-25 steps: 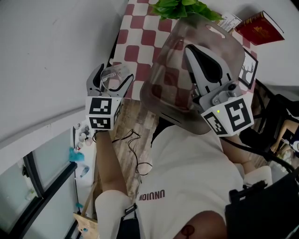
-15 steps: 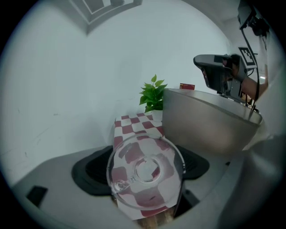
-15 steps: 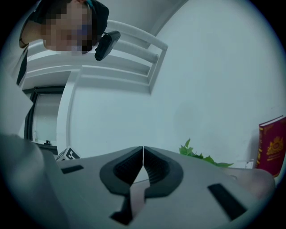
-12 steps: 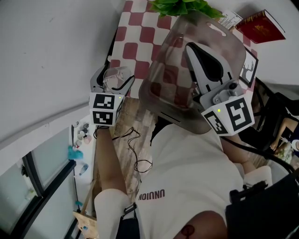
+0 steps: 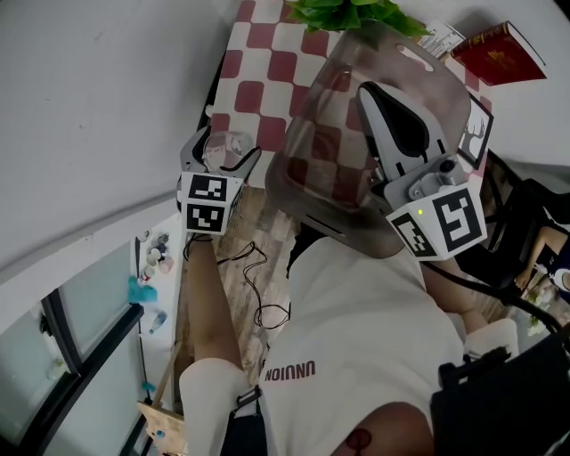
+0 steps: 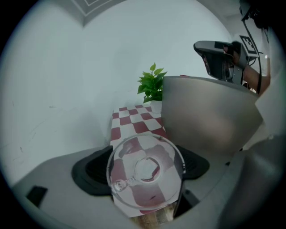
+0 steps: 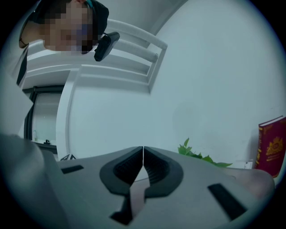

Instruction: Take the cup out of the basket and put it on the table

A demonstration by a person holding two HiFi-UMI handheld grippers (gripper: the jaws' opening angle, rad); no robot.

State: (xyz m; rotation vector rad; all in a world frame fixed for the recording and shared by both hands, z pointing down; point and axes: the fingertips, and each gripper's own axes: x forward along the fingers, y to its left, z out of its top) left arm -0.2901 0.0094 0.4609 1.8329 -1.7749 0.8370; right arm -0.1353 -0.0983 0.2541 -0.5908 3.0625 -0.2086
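**Cup clear of basket, held over table's near edge**

The left gripper (image 6: 145,169) has its jaws spread around a clear glass cup (image 6: 145,174), one dark pad against each side of the glass. The cup lies end-on to the left gripper view, so its round rim and base show as rings. The red-and-white chequered cloth shows through the glass.

In the head view the cup is outside the basket (image 5: 321,156), just beside the basket's left wall and apart from it. It sits over the near left edge of the chequered table (image 5: 258,53), with wood-plank floor (image 5: 249,258) showing below that edge. Whether the cup touches the table cannot be told from any view.

The right gripper (image 7: 143,154) has its jaws pressed together, with only a hairline between the pads. A thin brownish strip runs down between them, matching the basket's translucent wall. In the head view this gripper reaches in over the basket's near rim, and the basket hangs tilted, its handle cut-out toward the far side.

Farther back on the table stands a green plant (image 5: 343,13). A red book (image 5: 496,52) stands to its right, by the white wall. A small framed picture (image 5: 472,134) shows just past the basket's right side.
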